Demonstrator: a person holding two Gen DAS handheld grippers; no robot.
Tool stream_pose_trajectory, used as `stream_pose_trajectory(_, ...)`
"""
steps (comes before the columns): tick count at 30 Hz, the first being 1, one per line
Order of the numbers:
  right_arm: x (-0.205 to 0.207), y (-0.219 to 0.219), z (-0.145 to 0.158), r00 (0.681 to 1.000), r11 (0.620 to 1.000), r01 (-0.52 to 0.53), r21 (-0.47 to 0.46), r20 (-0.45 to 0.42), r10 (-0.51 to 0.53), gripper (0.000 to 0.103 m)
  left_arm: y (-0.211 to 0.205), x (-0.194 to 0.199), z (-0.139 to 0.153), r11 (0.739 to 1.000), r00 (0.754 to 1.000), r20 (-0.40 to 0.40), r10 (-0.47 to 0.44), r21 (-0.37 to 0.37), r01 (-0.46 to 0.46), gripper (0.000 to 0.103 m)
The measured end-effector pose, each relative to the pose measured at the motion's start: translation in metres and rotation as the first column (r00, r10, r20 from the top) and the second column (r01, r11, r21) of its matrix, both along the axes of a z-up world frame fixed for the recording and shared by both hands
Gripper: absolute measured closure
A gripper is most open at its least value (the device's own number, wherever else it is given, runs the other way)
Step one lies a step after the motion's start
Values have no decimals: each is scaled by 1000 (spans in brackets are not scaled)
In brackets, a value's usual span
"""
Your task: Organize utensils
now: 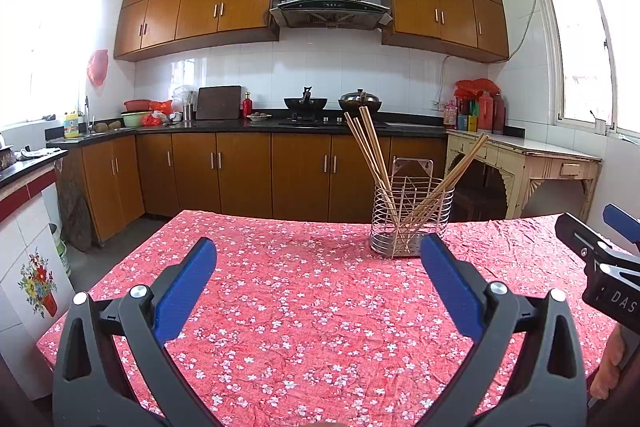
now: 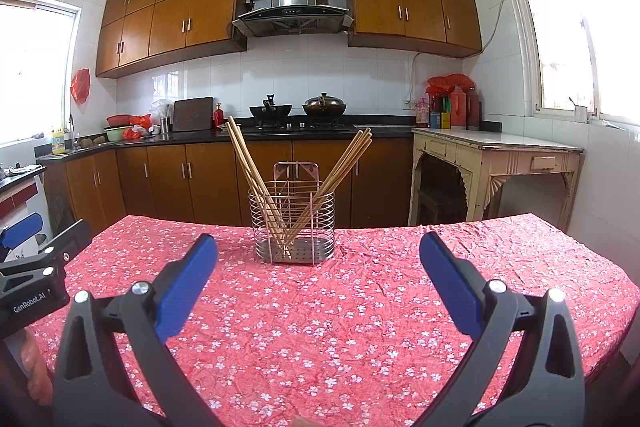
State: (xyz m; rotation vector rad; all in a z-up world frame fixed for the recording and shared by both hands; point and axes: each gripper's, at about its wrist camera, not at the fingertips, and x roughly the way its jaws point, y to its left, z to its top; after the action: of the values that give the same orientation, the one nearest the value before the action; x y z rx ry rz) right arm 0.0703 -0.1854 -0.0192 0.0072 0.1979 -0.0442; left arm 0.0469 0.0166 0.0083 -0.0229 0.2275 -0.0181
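A wire utensil holder stands on the far part of the table with the red flowered cloth. Several wooden chopsticks stand in it, one bunch leaning left and one bunch leaning right. My left gripper is open and empty, above the cloth, short of the holder and to its left. My right gripper is open and empty, facing the holder from the near side. Each gripper shows at the edge of the other's view.
Behind the table is a kitchen counter with a stove, two woks, a cutting board and bowls. A cream side table stands at the right wall. A tiled cabinet stands left of the table.
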Motion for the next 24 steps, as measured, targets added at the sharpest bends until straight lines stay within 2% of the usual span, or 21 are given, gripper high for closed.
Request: stream_pose_trajectory(24, 1, 1, -1, 1000, 1000, -2, 5, -2, 2, 4, -3, 1, -1, 1000, 1000, -1, -4, 3, 4, 2)
